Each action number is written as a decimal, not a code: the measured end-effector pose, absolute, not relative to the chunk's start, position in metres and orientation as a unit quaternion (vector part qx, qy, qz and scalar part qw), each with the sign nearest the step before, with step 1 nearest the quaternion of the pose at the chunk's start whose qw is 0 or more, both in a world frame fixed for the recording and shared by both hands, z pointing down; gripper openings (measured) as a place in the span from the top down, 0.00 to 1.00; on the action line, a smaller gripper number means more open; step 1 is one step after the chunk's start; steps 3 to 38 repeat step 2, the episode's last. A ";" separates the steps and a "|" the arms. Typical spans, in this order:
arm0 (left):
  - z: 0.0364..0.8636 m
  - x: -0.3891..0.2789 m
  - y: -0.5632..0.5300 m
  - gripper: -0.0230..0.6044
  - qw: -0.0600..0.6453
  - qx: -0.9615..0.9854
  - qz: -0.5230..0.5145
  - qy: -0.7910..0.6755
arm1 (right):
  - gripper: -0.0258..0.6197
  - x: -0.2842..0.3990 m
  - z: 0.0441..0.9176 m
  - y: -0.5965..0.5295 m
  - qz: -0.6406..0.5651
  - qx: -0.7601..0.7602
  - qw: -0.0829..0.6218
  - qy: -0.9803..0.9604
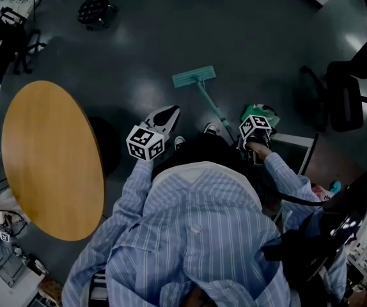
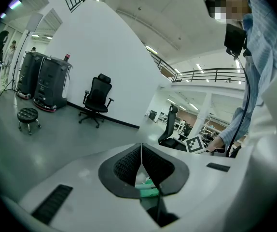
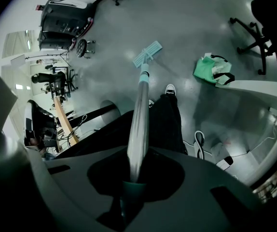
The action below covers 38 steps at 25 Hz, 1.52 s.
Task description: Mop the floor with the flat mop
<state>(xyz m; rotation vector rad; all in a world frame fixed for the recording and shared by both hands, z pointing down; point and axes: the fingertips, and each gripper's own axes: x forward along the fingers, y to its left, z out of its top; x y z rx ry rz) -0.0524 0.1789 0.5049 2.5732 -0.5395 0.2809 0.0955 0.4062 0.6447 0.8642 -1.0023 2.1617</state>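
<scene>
Dark grey floor [image 1: 171,31] spreads around a round wooden table [image 1: 52,158]. Right of the table we see the mop [image 1: 194,77], its head flat on the floor. Its handle slants up into our right tongs [image 3: 133,178], which are clamped on it. Our left tongs [image 2: 141,151], nearer the table, are pressed together, holding nothing.

The head camera looks steeply down on the mop [image 1: 194,77]. The right gripper [image 3: 132,180] camera sights closely along that same handle; the left gripper [image 2: 141,163] camera faces across the room.
</scene>
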 end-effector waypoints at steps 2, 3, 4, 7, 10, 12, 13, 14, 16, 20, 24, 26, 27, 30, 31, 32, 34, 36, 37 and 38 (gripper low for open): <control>0.507 -0.053 0.178 0.95 0.248 0.942 0.103 -0.199 | 0.87 0.095 0.645 0.406 0.813 0.326 0.300 -0.378; 0.507 -0.053 0.178 0.95 0.248 0.942 0.103 -0.199 | 0.87 0.095 0.645 0.406 0.813 0.326 0.300 -0.378; 0.507 -0.053 0.178 0.95 0.248 0.942 0.103 -0.199 | 0.87 0.095 0.645 0.406 0.813 0.326 0.300 -0.378; 0.507 -0.053 0.178 0.95 0.248 0.942 0.103 -0.199 | 0.87 0.095 0.645 0.406 0.813 0.326 0.300 -0.378; 0.507 -0.053 0.178 0.95 0.248 0.942 0.103 -0.199 | 0.87 0.095 0.645 0.406 0.813 0.326 0.300 -0.378; 0.507 -0.053 0.178 0.95 0.248 0.942 0.103 -0.199 | 0.87 0.095 0.645 0.406 0.813 0.326 0.300 -0.378; 0.507 -0.053 0.178 0.95 0.248 0.942 0.103 -0.199 | 0.87 0.095 0.645 0.406 0.813 0.326 0.300 -0.378; 0.507 -0.053 0.178 0.95 0.248 0.942 0.103 -0.199 | 0.87 0.095 0.645 0.406 0.813 0.326 0.300 -0.378; 0.507 -0.053 0.178 0.95 0.248 0.942 0.103 -0.199 | 0.87 0.095 0.645 0.406 0.813 0.326 0.300 -0.378; 0.507 -0.053 0.178 0.95 0.248 0.942 0.103 -0.199 | 0.87 0.095 0.645 0.406 0.813 0.326 0.300 -0.378; 0.507 -0.053 0.178 0.95 0.248 0.942 0.103 -0.199 | 0.87 0.095 0.645 0.406 0.813 0.326 0.300 -0.378; 0.507 -0.053 0.178 0.95 0.248 0.942 0.103 -0.199 | 0.87 0.095 0.645 0.406 0.813 0.326 0.300 -0.378; 0.507 -0.053 0.178 0.95 0.248 0.942 0.103 -0.199 | 0.87 0.095 0.645 0.406 0.813 0.326 0.300 -0.378; 0.507 -0.053 0.178 0.95 0.248 0.942 0.103 -0.199 | 0.87 0.095 0.645 0.406 0.813 0.326 0.300 -0.378; 0.507 -0.053 0.178 0.95 0.248 0.942 0.103 -0.199 | 0.87 0.095 0.645 0.406 0.813 0.326 0.300 -0.378; 0.507 -0.053 0.178 0.95 0.248 0.942 0.103 -0.199 | 0.87 0.095 0.645 0.406 0.813 0.326 0.300 -0.378; 0.507 -0.053 0.178 0.95 0.248 0.942 0.103 -0.199 | 0.87 0.095 0.645 0.406 0.813 0.326 0.300 -0.378; 0.507 -0.053 0.178 0.95 0.248 0.942 0.103 -0.199 | 0.87 0.095 0.645 0.406 0.813 0.326 0.300 -0.378; 0.507 -0.053 0.178 0.95 0.248 0.942 0.103 -0.199 | 0.87 0.095 0.645 0.406 0.813 0.326 0.300 -0.378; 0.507 -0.053 0.178 0.95 0.248 0.942 0.103 -0.199 | 0.87 0.095 0.645 0.406 0.813 0.326 0.300 -0.378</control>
